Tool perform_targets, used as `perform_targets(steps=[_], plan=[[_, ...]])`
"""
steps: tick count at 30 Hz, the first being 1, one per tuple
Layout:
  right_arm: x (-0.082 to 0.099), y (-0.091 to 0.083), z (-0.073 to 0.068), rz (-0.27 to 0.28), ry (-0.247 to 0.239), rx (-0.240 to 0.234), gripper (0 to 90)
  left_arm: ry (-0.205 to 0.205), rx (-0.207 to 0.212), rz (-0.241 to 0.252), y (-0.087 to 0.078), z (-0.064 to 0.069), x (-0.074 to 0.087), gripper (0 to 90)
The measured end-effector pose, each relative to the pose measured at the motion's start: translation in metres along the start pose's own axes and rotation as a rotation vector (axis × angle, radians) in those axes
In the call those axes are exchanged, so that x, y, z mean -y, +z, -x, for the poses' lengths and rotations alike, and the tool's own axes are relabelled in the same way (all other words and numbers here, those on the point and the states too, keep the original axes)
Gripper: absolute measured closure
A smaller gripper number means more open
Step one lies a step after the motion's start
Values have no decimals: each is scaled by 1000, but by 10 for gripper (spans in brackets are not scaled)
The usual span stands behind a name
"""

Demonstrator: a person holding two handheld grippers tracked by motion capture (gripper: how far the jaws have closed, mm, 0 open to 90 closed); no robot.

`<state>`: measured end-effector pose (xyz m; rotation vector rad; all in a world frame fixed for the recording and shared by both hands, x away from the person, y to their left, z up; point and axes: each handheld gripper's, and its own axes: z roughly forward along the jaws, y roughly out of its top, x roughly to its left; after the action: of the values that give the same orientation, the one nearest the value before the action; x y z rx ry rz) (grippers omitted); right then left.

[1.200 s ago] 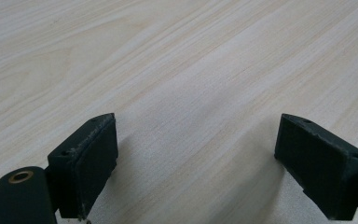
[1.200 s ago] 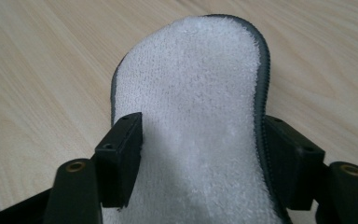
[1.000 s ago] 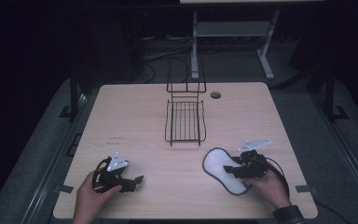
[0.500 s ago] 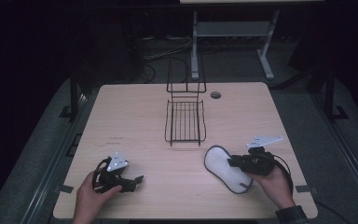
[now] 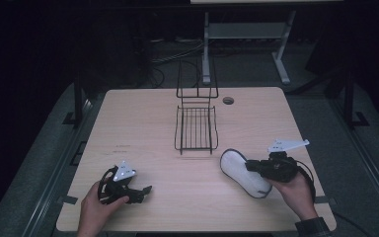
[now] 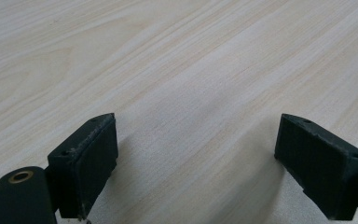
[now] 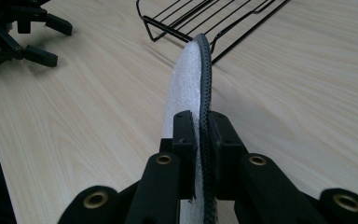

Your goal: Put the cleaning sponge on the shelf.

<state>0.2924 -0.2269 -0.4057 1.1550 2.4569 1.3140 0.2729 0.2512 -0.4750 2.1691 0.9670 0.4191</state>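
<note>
White insole (image 5: 243,173), toe toward rack (image 5: 196,127)

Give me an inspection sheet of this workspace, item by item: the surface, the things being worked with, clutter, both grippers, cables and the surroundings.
Surface: light wood table, with a round hole near the far edge.
Job's things: white insole with a dark rim, at the near right; black wire rack at the far middle, with nothing seen in it.
Clutter: nothing seen.
Left gripper: jaws wide apart over bare wood, holding nothing.
Right gripper: jaws shut on the insole's edge, which stands between them.
Cables: a black cable loops at the right gripper; more lie on the floor behind the table.
Surroundings: dark room, pale metal frame beyond the table.
</note>
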Motion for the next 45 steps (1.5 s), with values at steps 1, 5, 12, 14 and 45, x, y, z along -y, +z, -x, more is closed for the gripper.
perform_targets(steps=[1, 5, 12, 14, 45], plan=[[-1, 0, 0, -1, -3, 1, 825, 0, 0, 0, 0, 0, 0, 123], [-4, -1, -1, 2, -7, 1, 826, 0, 0, -1, 0, 0, 0, 123], [-10, -2, 1, 12, -17, 3, 828, 0, 0, -1, 0, 0, 0, 123], [-13, -2, 1, 14, -21, 8, 828, -2, -1, 1, 0, 0, 0, 123], [-75, 19, 9, 94, -66, -7, 828, 0, -1, 1, 0, 0, 0, 123]])
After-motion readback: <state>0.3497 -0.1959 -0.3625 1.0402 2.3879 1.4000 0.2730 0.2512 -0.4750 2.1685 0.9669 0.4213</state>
